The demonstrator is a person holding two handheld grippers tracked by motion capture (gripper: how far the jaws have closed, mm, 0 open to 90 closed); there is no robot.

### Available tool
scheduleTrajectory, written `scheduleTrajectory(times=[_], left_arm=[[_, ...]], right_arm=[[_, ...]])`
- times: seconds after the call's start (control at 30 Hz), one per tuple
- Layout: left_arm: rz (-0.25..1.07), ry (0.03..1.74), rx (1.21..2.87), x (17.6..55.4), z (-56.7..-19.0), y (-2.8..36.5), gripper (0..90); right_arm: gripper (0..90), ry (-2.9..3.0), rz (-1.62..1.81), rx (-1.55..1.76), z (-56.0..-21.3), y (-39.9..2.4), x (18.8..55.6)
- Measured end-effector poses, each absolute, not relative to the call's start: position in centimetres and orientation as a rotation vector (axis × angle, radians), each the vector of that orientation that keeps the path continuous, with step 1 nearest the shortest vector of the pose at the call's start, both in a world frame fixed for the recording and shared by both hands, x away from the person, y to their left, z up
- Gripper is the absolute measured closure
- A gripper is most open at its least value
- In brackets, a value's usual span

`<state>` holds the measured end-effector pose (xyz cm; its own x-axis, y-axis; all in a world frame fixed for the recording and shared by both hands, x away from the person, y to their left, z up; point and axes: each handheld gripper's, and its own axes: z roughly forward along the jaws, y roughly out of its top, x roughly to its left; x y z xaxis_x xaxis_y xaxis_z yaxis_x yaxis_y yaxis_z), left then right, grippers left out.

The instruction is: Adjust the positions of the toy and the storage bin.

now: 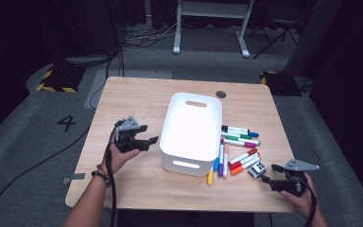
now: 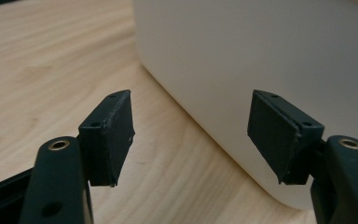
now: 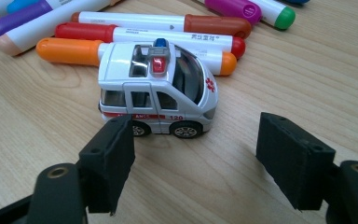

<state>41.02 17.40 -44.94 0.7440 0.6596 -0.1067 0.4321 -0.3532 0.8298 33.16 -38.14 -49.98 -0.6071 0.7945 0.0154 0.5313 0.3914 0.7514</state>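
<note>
Table brightly lit from above, dark surroundings, soft shadows, slightly soft focus

One bin (image 1: pixel 191 132), one toy ambulance (image 3: pixel 157 88), roughly nine markers (image 1: pixel 238 142).

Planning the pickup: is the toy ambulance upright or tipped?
Upright: the toy ambulance stands on its wheels on the table, roof light on top.

White toy ambulance (image 3: pixel 157 91) with red stripe; white bin (image 1: pixel 191 132); perhaps orange marker (image 3: pixel 135 53).
</note>
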Motion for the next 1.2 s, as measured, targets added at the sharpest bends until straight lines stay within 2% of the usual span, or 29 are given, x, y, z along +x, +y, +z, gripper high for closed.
scheduleTrajectory(times=[0.03, 0.07, 0.13, 0.33, 0.4, 0.63, 0.8, 1.07, 1.2], left_arm=[[0.296, 0.827, 2.001, 40.7, -45.2, 16.8, 31.1], [0.322, 0.829, 2.011, 40.5, -45.2, 16.3, 35.1], [0.279, 0.806, 2.014, 40.4, -45.2, 15.9, 34.2], [0.280, 0.779, 2.038, 39.9, -45.3, 15.0, 29.3], [0.293, 0.773, 2.056, 39.9, -45.5, 15.1, 25.5], [0.293, 0.817, 2.096, 39.1, -46.5, 16.8, 21.2], [0.317, 0.825, 2.173, 38.5, -47.8, 18.2, 19.5], [0.267, 0.827, 2.273, 38.1, -49.9, 19.4, 17.7], [0.255, 0.815, 2.265, 38.0, -50.3, 19.5, 16.7]], right_arm=[[26.4, 2.307, 1.060, 1.156, -50.0, -38.1, 33.2], [26.1, 2.305, 1.059, 1.155, -50.0, -38.2, 33.3], [26.1, 2.298, 1.064, 1.163, -50.1, -38.2, 33.3], [26.4, 2.295, 1.068, 1.162, -50.1, -38.3, 33.3], [27.0, 2.297, 1.067, 1.161, -50.1, -38.3, 33.3], [27.1, 2.315, 1.092, 1.136, -50.0, -38.3, 33.1], [27.1, 2.304, 1.115, 1.129, -49.7, -38.4, 33.0], [27.2, 2.270, 1.147, 1.147, -49.5, -38.8, 33.0], [27.2, 2.241, 1.187, 1.145, -49.1, -39.0, 33.1]])
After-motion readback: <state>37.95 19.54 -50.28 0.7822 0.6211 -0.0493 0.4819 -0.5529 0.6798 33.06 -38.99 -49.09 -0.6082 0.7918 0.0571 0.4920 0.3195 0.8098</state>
